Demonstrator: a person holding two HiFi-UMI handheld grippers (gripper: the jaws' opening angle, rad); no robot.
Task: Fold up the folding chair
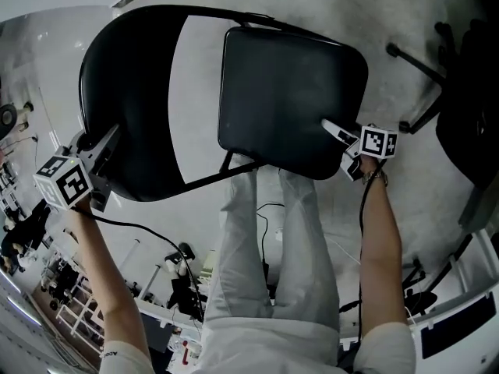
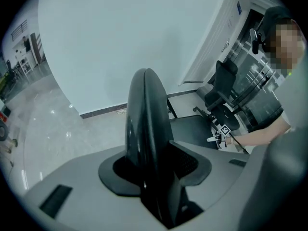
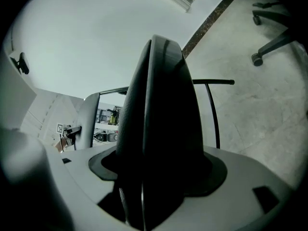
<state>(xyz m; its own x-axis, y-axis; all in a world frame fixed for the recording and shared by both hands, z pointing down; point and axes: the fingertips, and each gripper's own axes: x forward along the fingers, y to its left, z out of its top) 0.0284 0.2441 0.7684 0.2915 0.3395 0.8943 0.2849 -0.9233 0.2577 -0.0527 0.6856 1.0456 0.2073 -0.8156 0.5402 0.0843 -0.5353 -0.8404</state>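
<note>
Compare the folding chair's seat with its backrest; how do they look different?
The seat is a squarish pad with rounded corners; the backrest is a curved panel. The right gripper clamps the seat's edge, the left gripper the backrest's. Both are black on one thin dark frame.

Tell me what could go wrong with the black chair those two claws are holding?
1. The left claw pinches only the thin edge of the backrest, and the right claw only the edge of the seat. Either edge might slip out.
2. The person's legs are right beside the seat; if it drops or snaps shut, it could hit them.
3. An office chair stands close on the right and might get bumped.
</note>
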